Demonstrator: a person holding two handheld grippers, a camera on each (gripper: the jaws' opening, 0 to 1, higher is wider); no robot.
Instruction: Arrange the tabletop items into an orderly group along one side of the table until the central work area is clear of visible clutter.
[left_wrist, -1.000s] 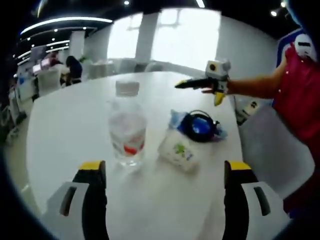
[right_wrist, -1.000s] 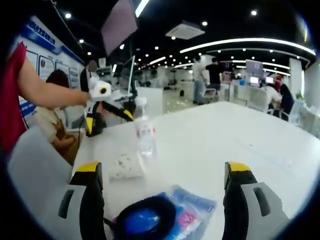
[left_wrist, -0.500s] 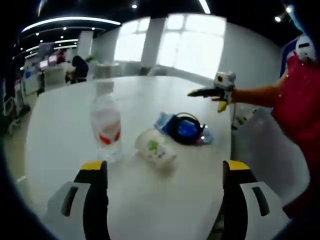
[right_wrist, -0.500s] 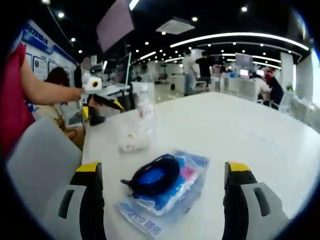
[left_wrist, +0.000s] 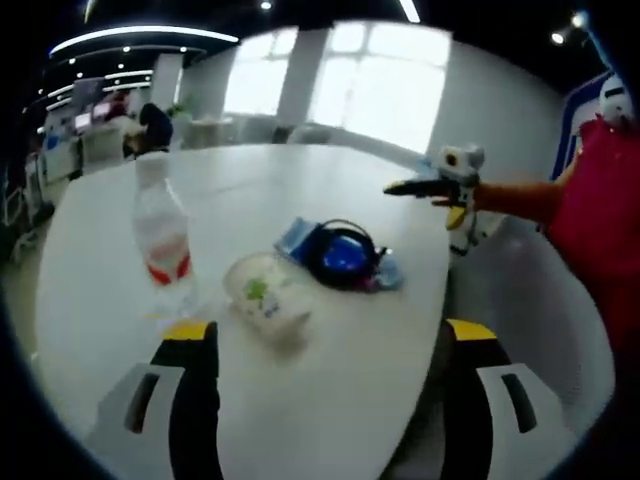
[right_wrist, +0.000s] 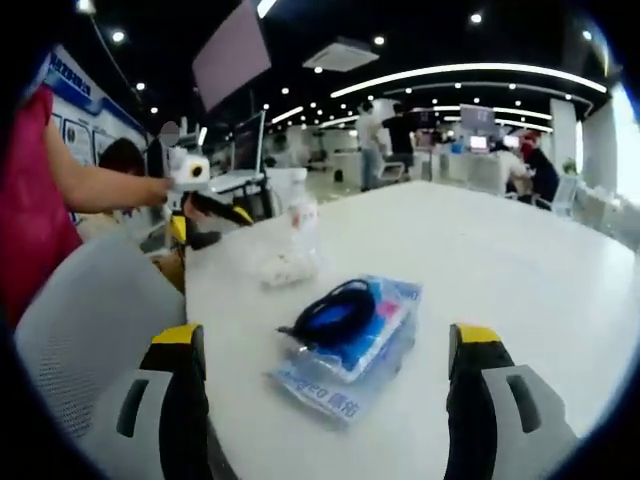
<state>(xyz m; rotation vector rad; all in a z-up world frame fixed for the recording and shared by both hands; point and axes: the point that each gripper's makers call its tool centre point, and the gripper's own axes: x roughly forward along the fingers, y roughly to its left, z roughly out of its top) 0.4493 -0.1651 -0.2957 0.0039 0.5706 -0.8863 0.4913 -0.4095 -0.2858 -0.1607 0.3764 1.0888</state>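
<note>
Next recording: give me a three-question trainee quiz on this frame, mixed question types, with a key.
1. True or false: the water bottle stands upright on the white table.
2. Multiple choice: what lies on top of the blue packet? A) a coiled black cable B) a spoon C) a cup
3. Fill in: the jaws of the right hand-held gripper are ____ and hold nothing.

Key: 1 true. 2 A, the coiled black cable. 3 open.
</note>
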